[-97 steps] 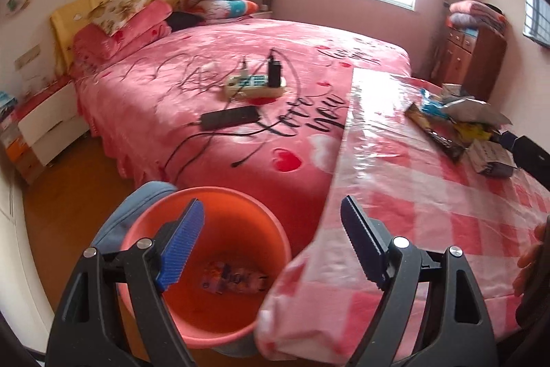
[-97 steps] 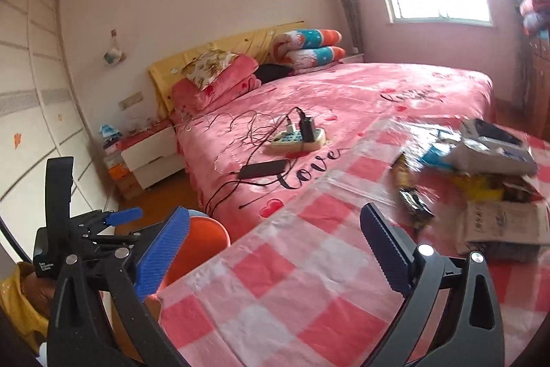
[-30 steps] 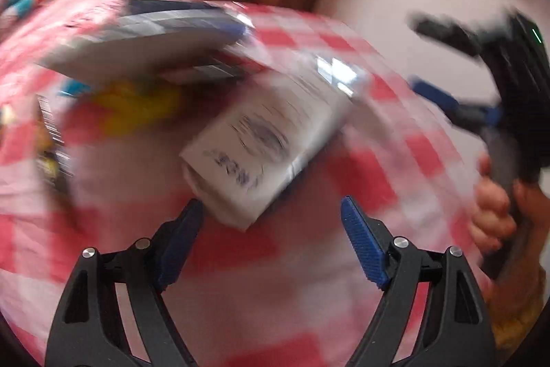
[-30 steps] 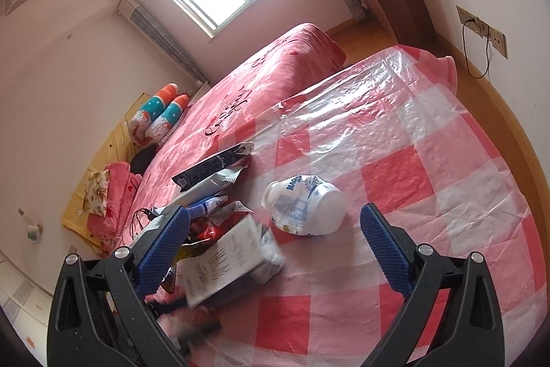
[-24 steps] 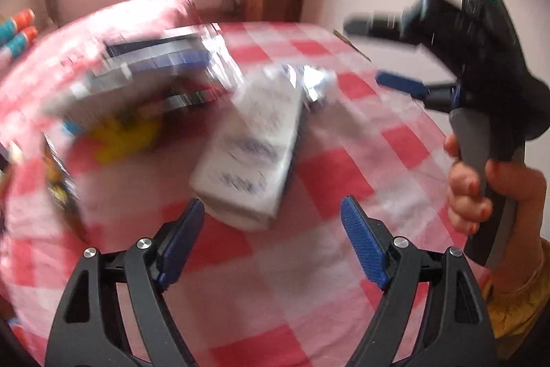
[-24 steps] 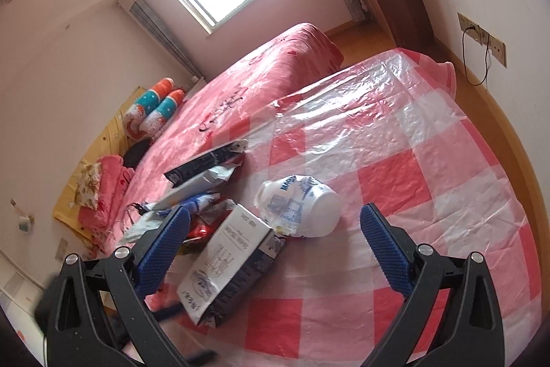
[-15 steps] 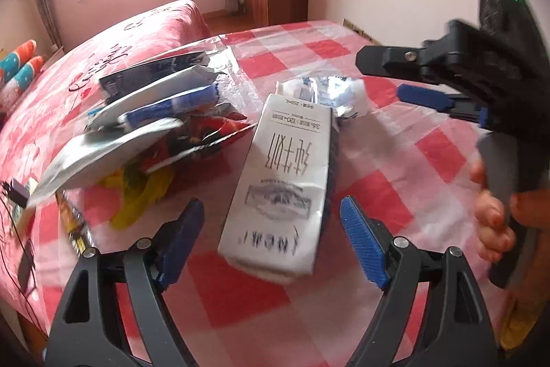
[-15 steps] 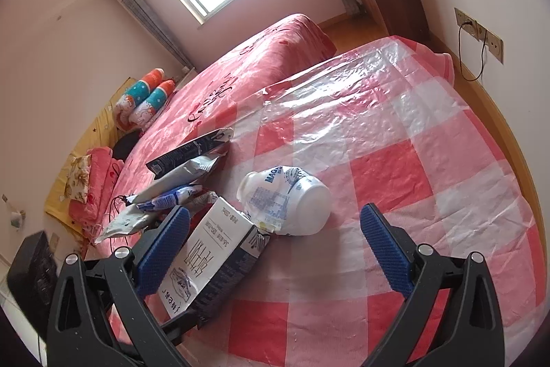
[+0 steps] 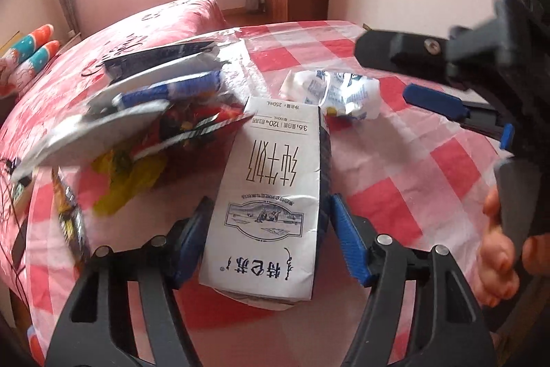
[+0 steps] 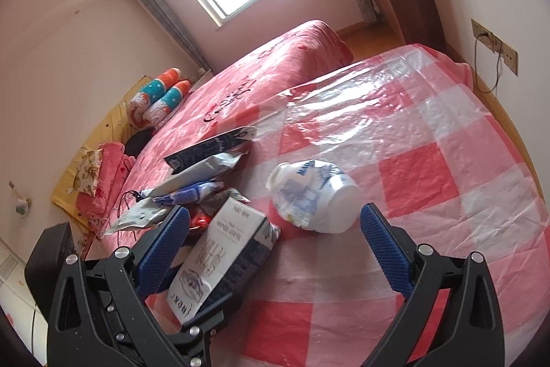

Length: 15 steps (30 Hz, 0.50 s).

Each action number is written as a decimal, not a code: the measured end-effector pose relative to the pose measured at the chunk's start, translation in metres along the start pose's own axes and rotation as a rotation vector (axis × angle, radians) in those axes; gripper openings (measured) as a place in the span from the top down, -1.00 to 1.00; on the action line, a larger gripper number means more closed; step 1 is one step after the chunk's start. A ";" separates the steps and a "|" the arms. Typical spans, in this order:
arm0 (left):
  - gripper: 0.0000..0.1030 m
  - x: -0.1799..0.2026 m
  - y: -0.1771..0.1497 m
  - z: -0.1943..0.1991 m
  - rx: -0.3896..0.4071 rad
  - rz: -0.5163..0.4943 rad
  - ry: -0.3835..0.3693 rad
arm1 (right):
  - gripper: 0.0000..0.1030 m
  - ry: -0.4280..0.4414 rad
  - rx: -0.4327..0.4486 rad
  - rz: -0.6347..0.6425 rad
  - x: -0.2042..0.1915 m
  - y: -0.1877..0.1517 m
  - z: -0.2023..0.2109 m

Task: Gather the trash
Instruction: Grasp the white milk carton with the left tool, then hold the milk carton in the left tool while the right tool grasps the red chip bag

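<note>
With its blue pads set on either side of the milk carton (image 9: 271,195), my left gripper (image 9: 266,241) has just been closing; the jaws flank the carton's long sides, the left pad at the carton's edge and the right pad just beside it, so a firm clamp cannot be confirmed. Lower centre of the left wrist view: the carton lies flat on the red-and-white checked tabletop (image 9: 412,181), print side up. Upper right of the carton: a crumpled white bottle (image 9: 338,92) with blue lettering lies on its side, near the carton's far end. Upper left: a heap of wrappers (image 9: 147,112), silver, blue and red, with a yellow bag beneath, touches the carton's far left corner. Right edge: my right hand (image 9: 498,257) holds the other tool. Right wrist view: my right gripper (image 10: 275,238) stands wide apart, nothing between its pads, the bottle just beyond them. Background: a bed (image 10: 275,64) with pink cover lies past the tabletop
</note>
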<state>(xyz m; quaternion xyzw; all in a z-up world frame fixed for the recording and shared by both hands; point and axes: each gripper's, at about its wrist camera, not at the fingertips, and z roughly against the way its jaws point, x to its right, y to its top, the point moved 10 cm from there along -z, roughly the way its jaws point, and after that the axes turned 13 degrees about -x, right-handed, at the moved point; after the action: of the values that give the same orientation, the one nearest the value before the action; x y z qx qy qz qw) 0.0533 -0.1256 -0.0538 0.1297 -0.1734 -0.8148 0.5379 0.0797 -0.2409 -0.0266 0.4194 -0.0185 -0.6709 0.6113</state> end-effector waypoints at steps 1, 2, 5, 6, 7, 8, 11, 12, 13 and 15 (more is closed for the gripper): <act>-0.34 -0.002 -0.006 0.004 0.003 0.010 -0.007 | -0.90 0.014 0.000 0.010 -0.005 -0.001 -0.001; -0.34 -0.004 -0.011 0.007 0.005 0.017 -0.012 | -0.90 0.025 -0.003 0.018 -0.010 -0.003 -0.003; -0.33 -0.014 -0.029 0.019 0.007 0.046 -0.023 | -0.90 0.057 -0.020 0.036 -0.021 -0.006 -0.009; -0.33 -0.018 -0.034 0.022 0.008 0.060 -0.019 | -0.90 0.073 -0.031 0.039 -0.025 -0.008 -0.012; -0.33 -0.025 -0.041 0.025 0.007 0.078 -0.019 | -0.89 0.084 -0.038 0.038 -0.028 -0.009 -0.014; -0.33 -0.030 -0.046 0.027 0.007 0.094 -0.023 | -0.89 0.101 -0.054 0.038 -0.032 -0.012 -0.018; -0.33 -0.044 -0.062 0.034 0.012 0.130 -0.034 | -0.63 0.128 -0.094 0.062 -0.044 -0.020 -0.028; -0.33 -0.047 -0.065 0.036 0.015 0.137 -0.037 | -0.57 0.136 -0.104 0.066 -0.046 -0.021 -0.031; -0.33 -0.050 -0.070 0.040 0.020 0.147 -0.039 | -0.53 0.149 -0.114 0.069 -0.050 -0.023 -0.034; -0.33 -0.057 -0.077 0.046 0.029 0.167 -0.045 | -0.44 0.172 -0.130 0.085 -0.058 -0.028 -0.039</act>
<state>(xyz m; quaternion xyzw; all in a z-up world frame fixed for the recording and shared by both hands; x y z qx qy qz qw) -0.0070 -0.0388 -0.0438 0.1040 -0.2074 -0.7673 0.5978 0.0744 -0.1664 -0.0355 0.4339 0.0598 -0.6058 0.6642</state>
